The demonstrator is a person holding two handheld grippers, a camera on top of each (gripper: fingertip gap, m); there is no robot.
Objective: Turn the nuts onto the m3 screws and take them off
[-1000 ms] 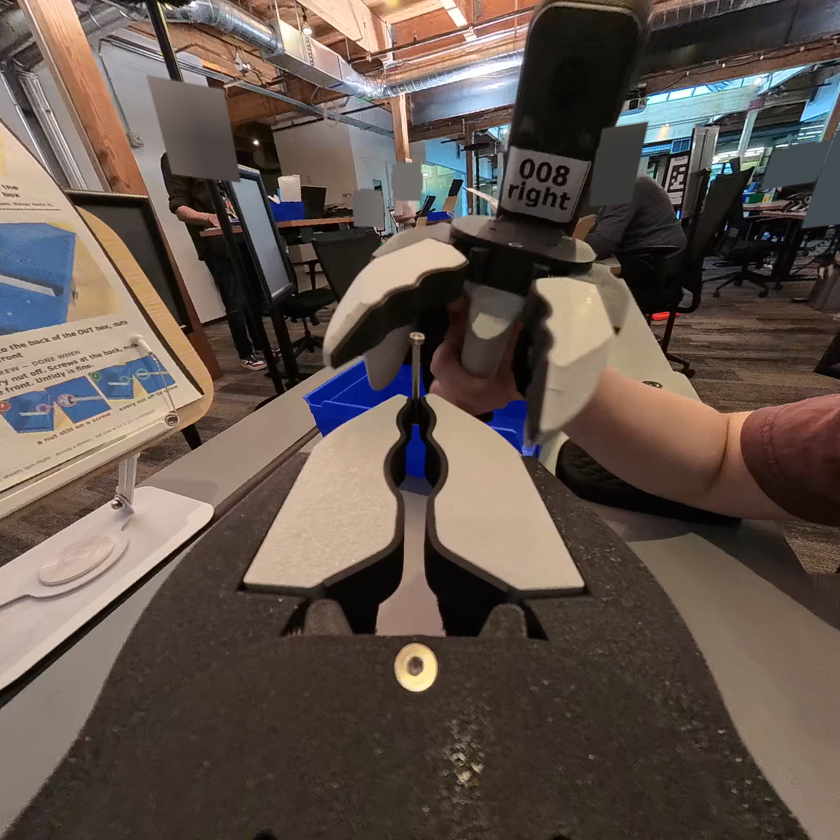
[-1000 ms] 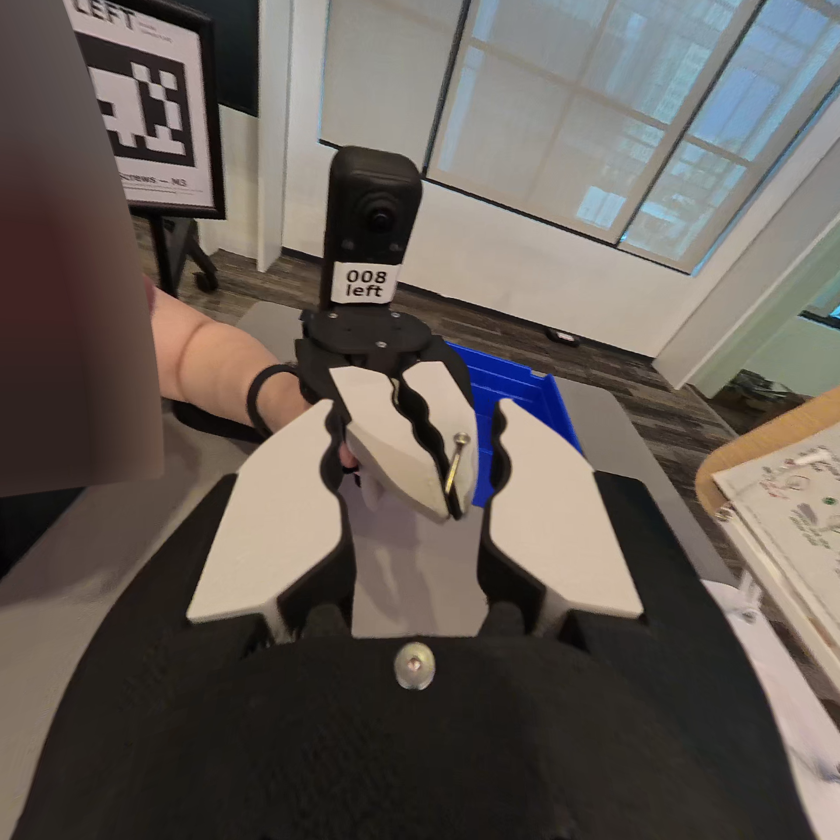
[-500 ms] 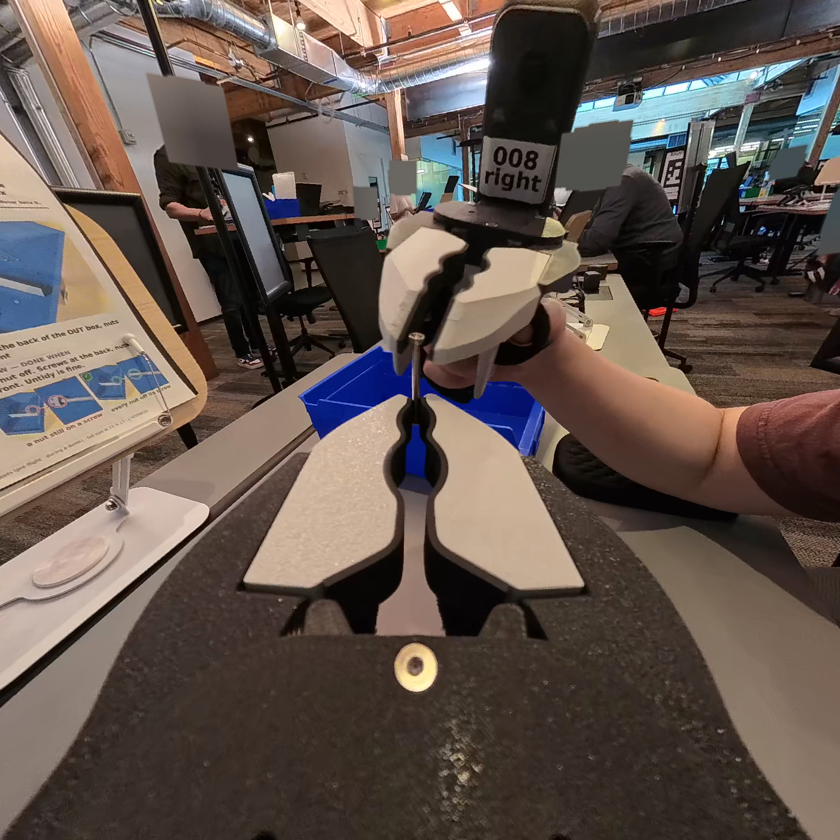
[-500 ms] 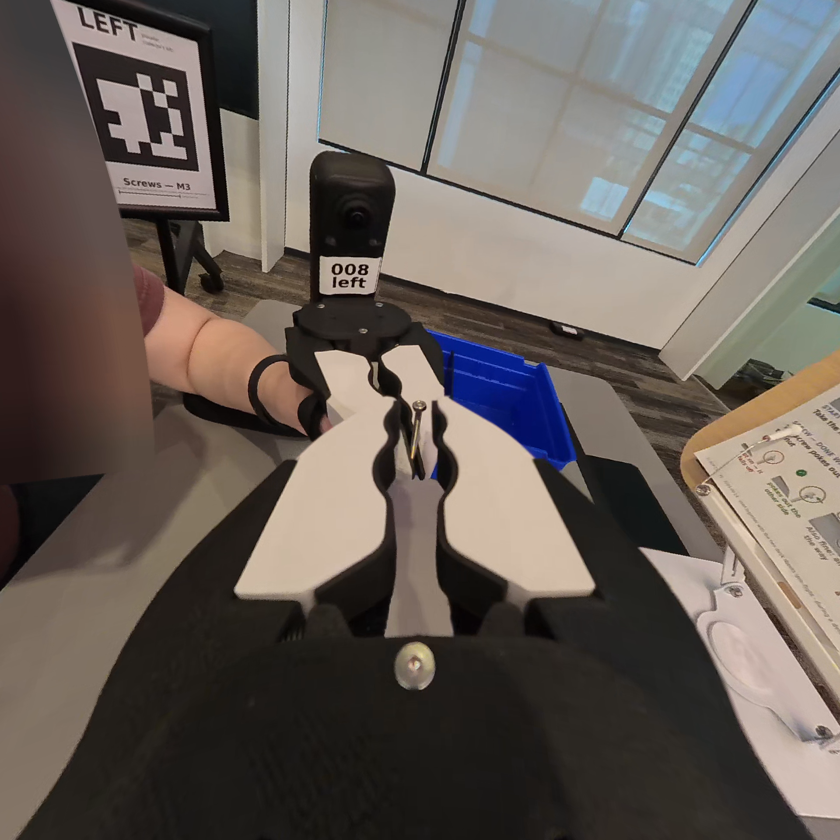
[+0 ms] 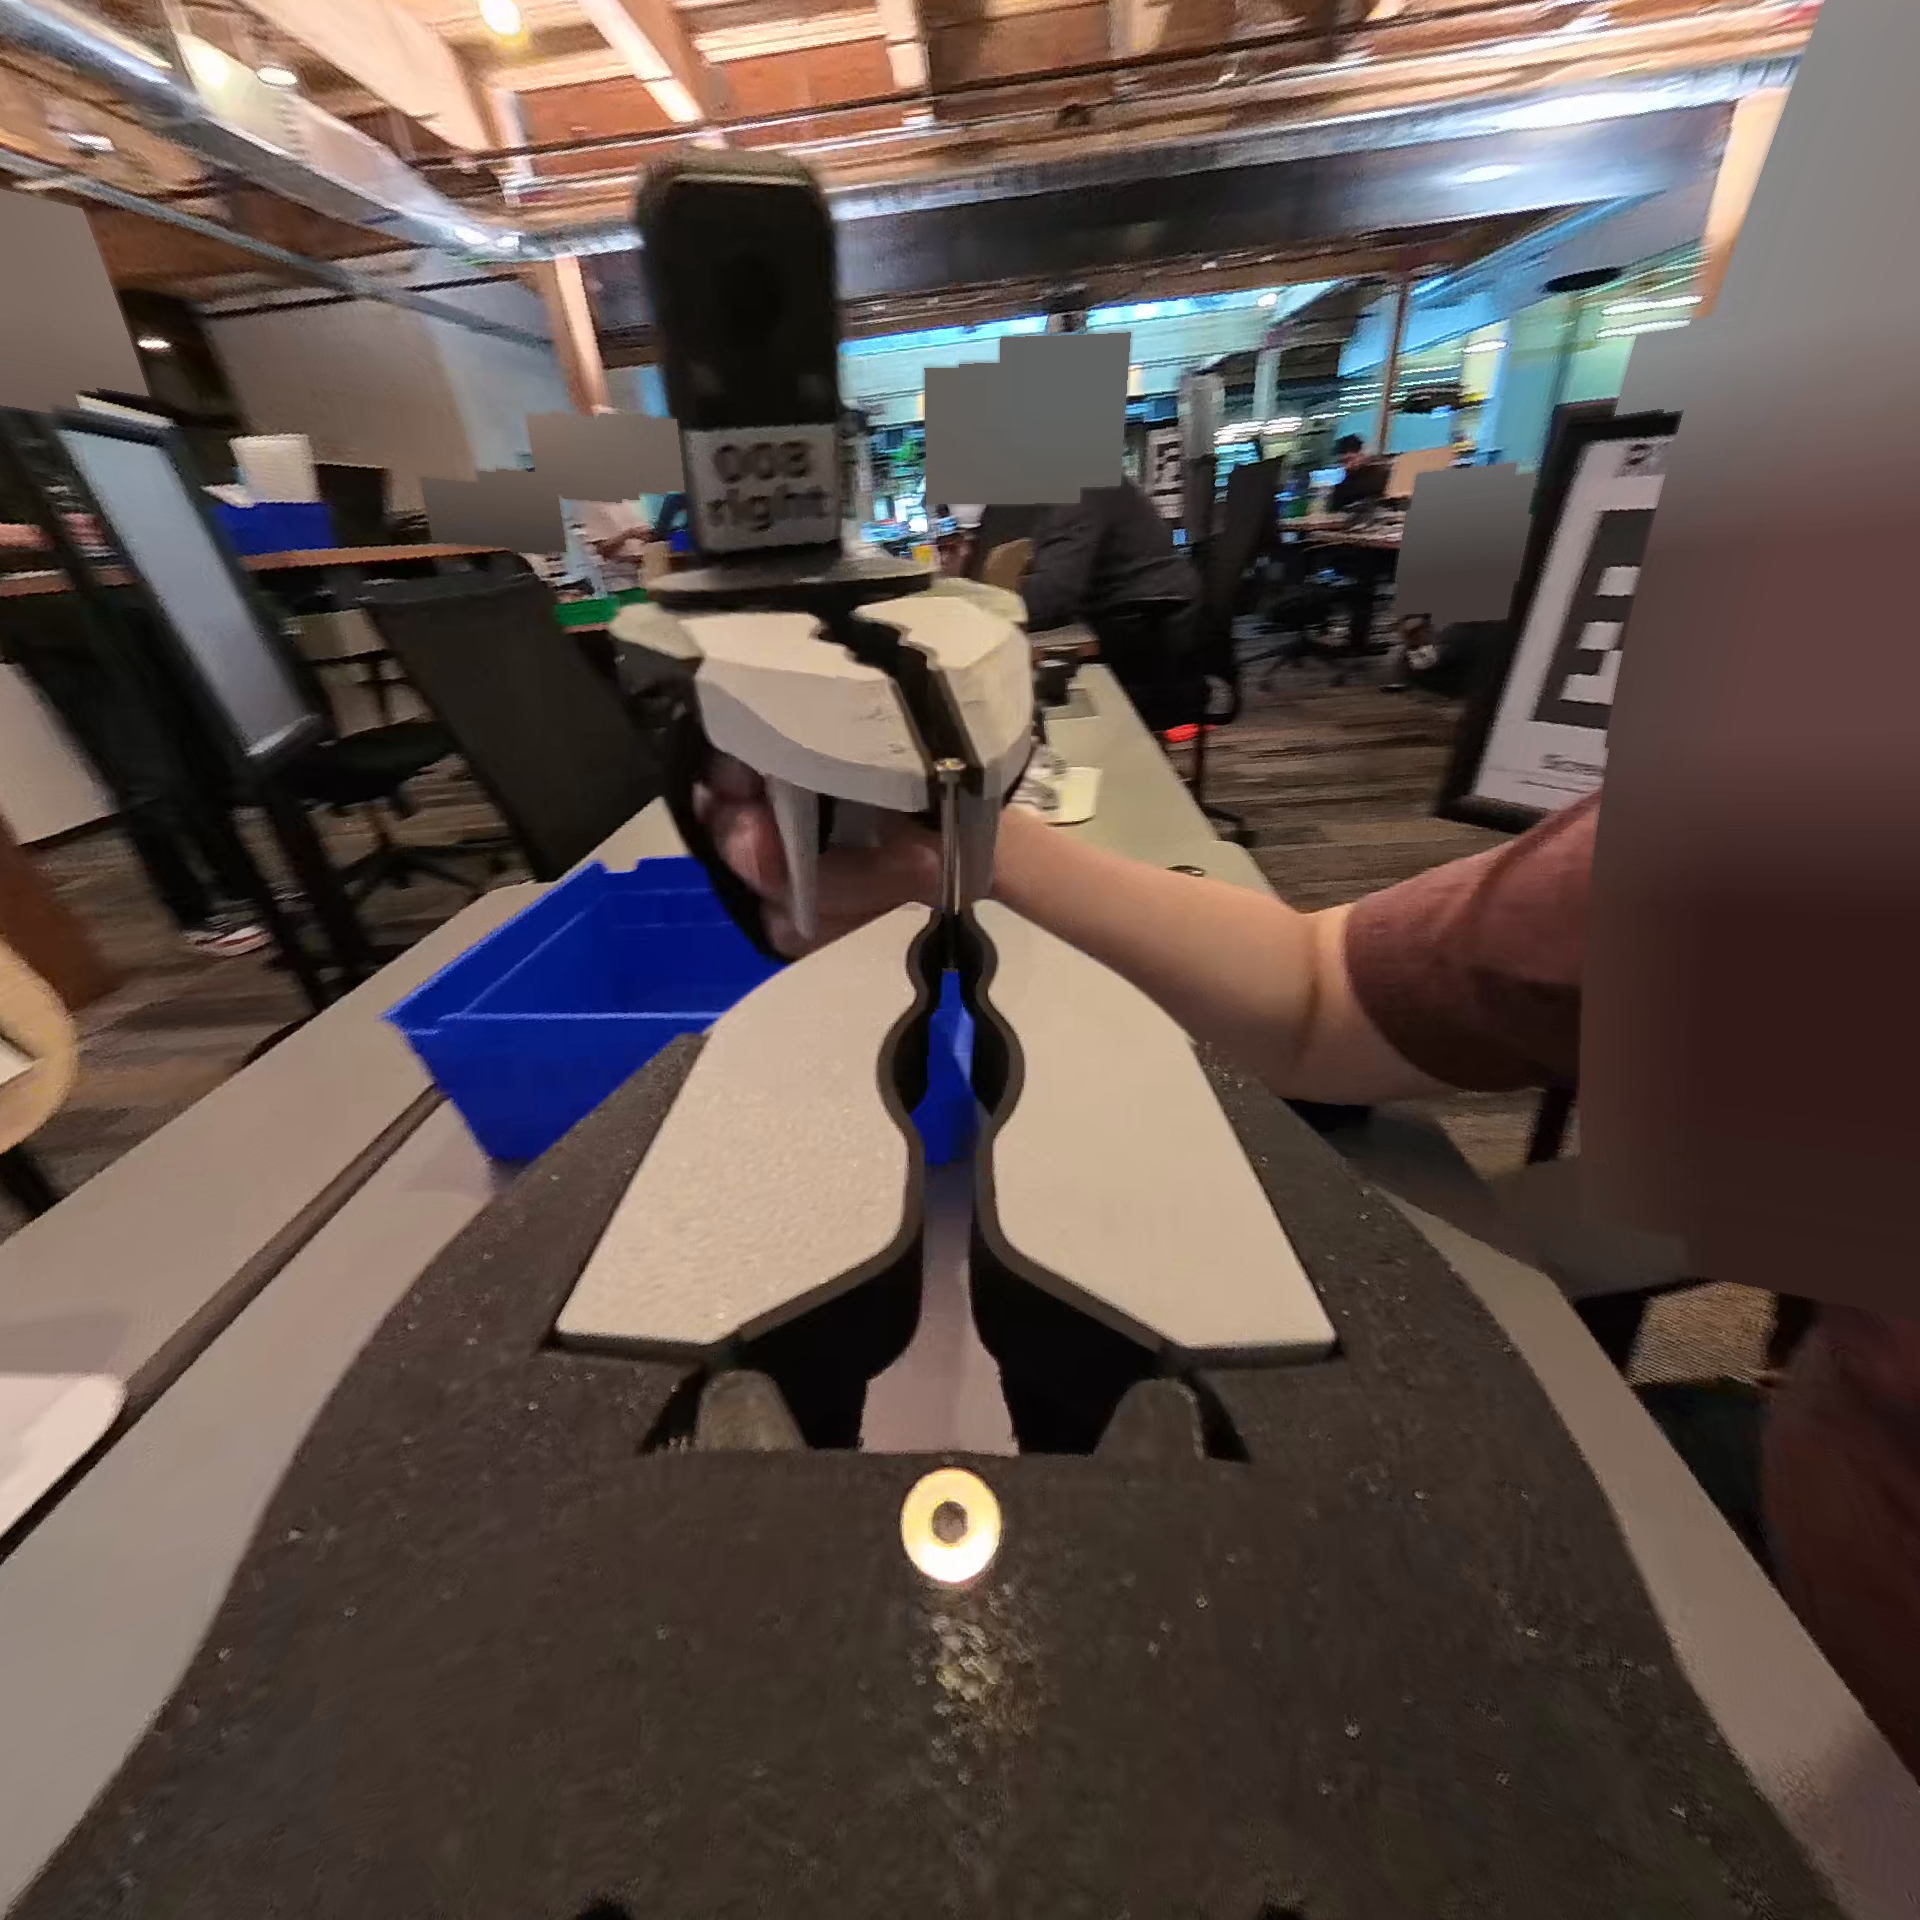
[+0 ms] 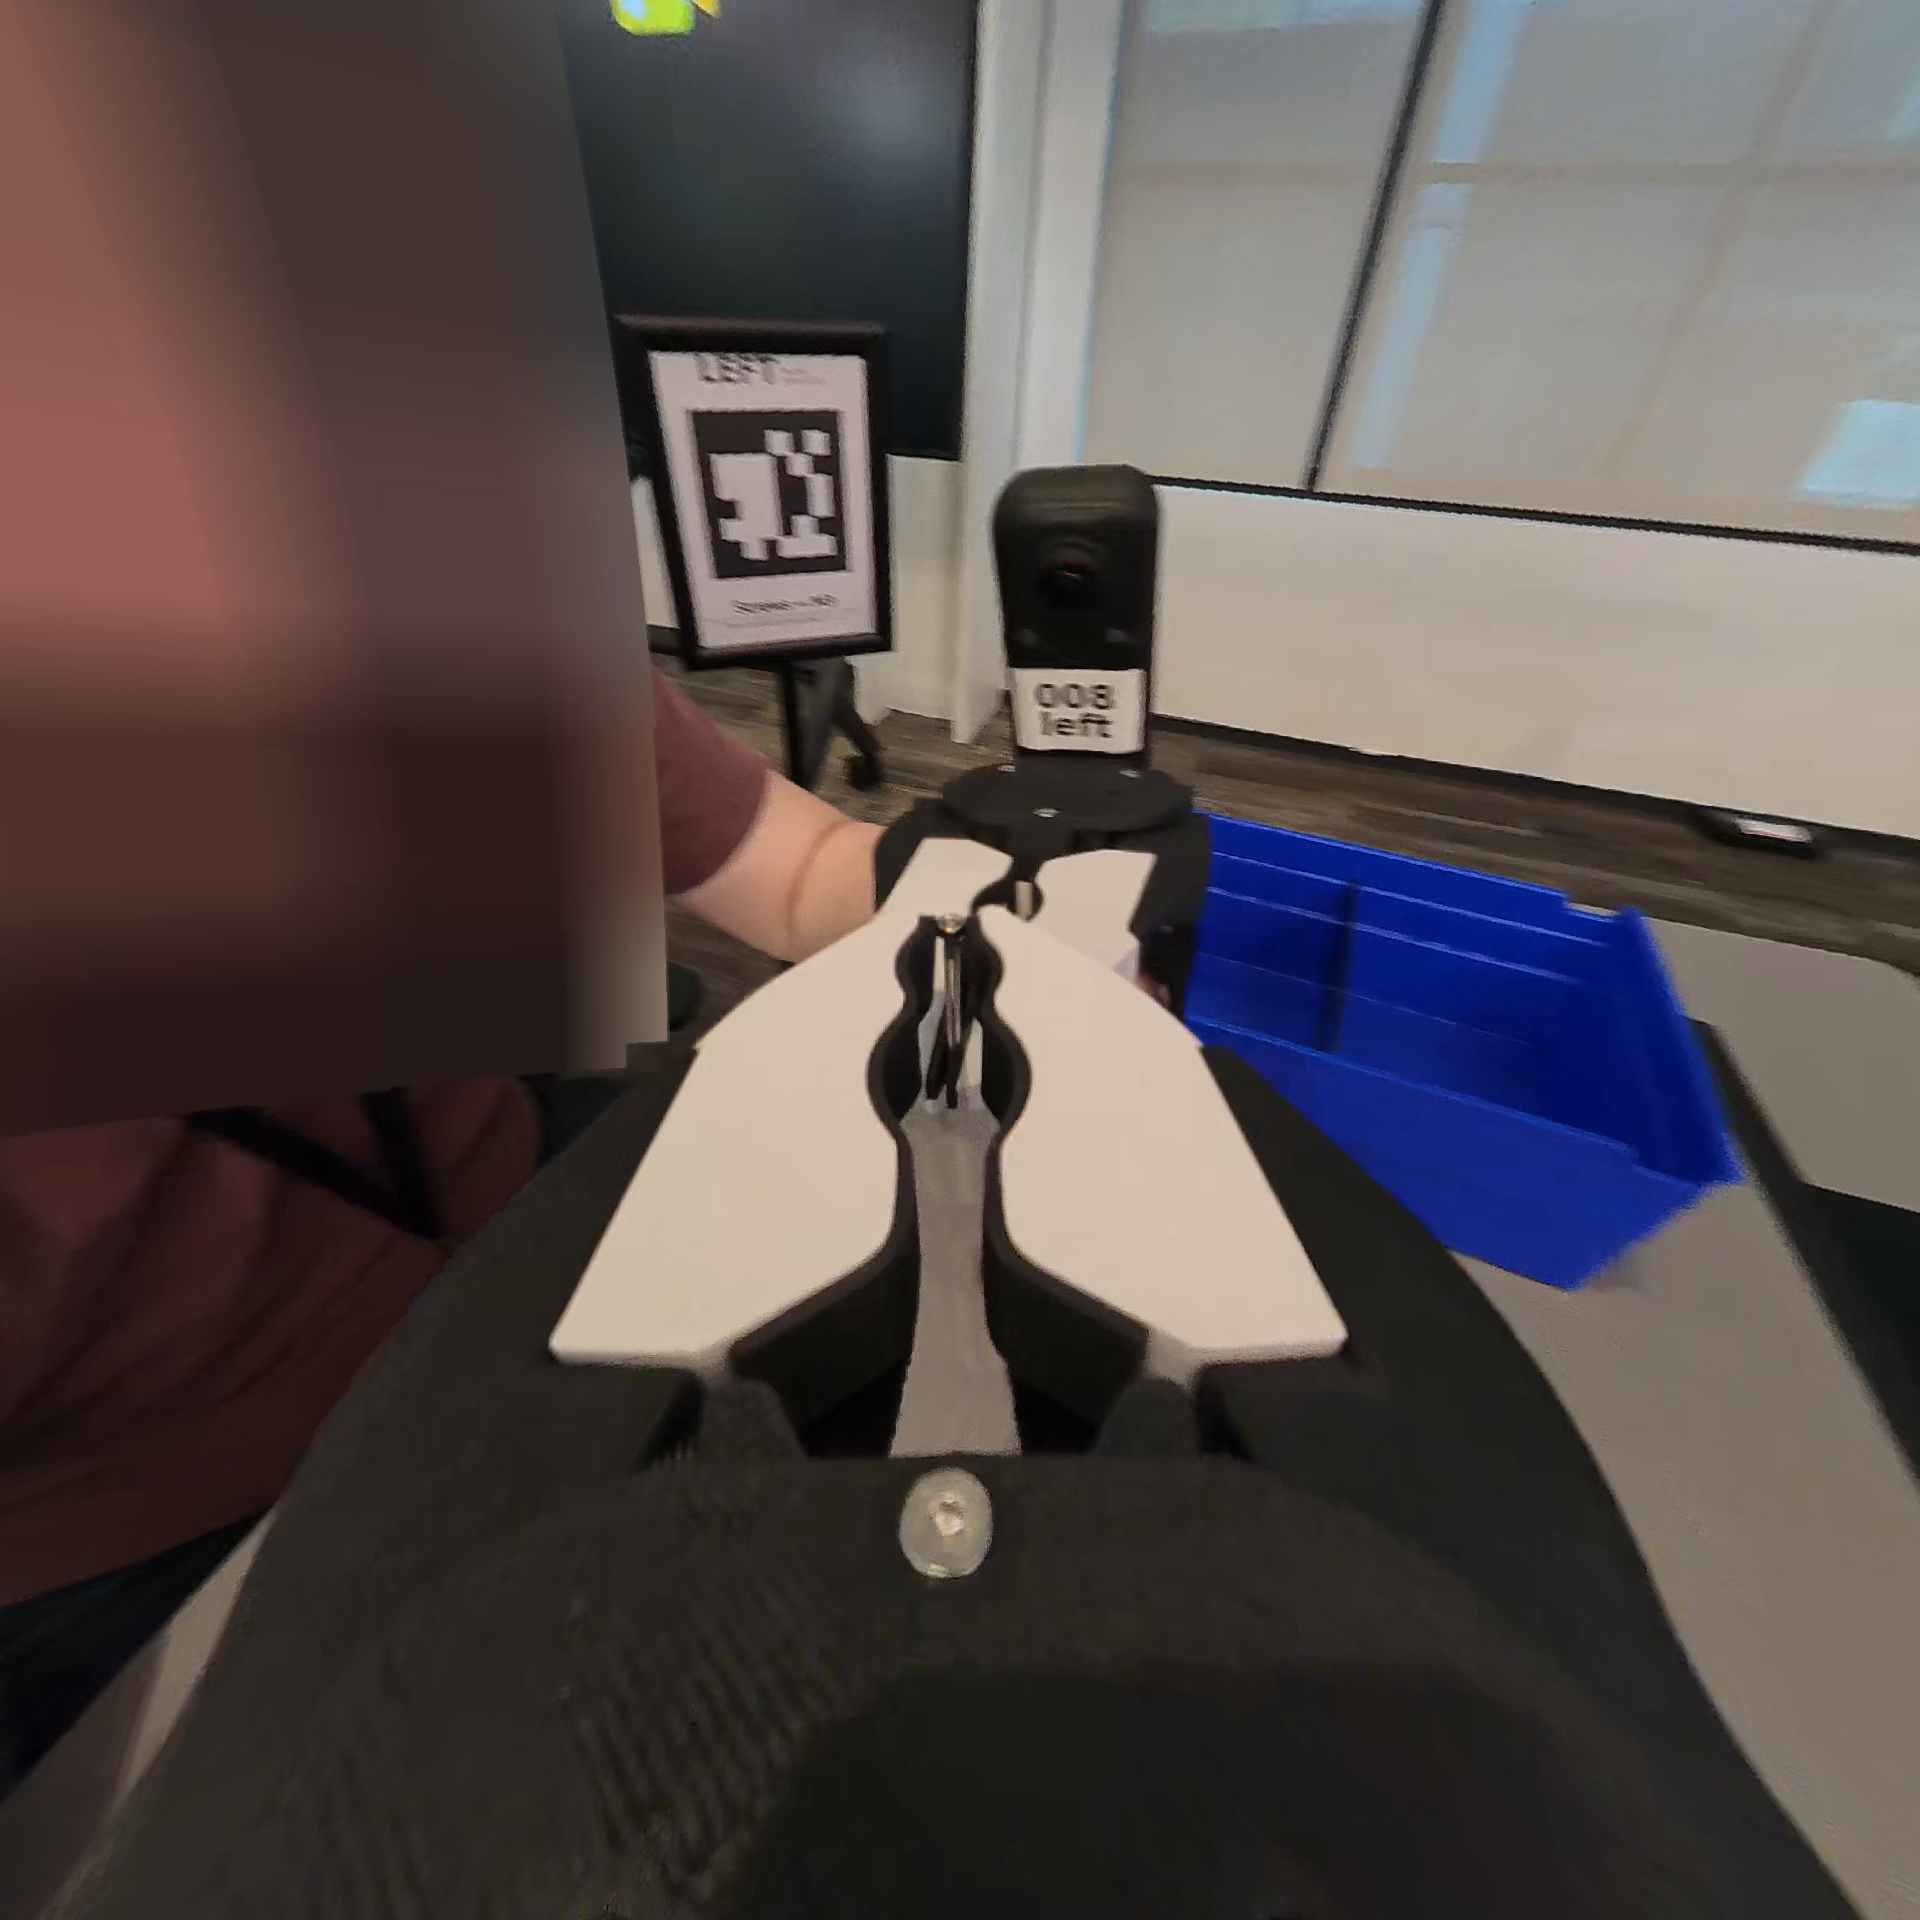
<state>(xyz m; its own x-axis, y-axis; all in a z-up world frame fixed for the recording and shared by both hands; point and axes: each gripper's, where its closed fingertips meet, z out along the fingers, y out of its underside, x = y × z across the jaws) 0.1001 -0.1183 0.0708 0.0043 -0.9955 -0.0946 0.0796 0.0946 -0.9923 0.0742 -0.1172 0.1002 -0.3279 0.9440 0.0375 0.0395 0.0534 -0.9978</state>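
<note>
**Two tongs meet on a single screw above a blue bin**

In the left wrist view, the left tongs [image 5: 951,920] fill the lower half of the frame, drawn narrow, their tips pinching the lower end of a thin screw [image 5: 948,831] that stands upright at centre frame. The head of the screw sits at the tip of the right tongs [image 5: 940,764], which hang above at upper centre, held by a hand [image 5: 831,862]; those too are drawn nearly together at the screw's top. A forearm in a dark red sleeve [image 5: 1455,987] runs off to the right of the frame. Behind the tips, left of centre, a blue bin [image 5: 582,1018] stands on the grey surface [image 5: 208,1195].

The right wrist view shows the same meeting from the other side. The right tongs [image 6: 951,935] are narrow, with the screw [image 6: 948,977] seen in the slot between their tips, its head at the far end. Just beyond, at centre frame, the left tongs [image 6: 1023,883] face the camera, also narrow. The blue bin [image 6: 1455,1039], divided into compartments, stands at the right of the frame on the surface [image 6: 1849,1039]. A framed sign [image 6: 769,499] stands at upper left. Whether a nut sits on the screw cannot be told; both views are motion-blurred.
</note>
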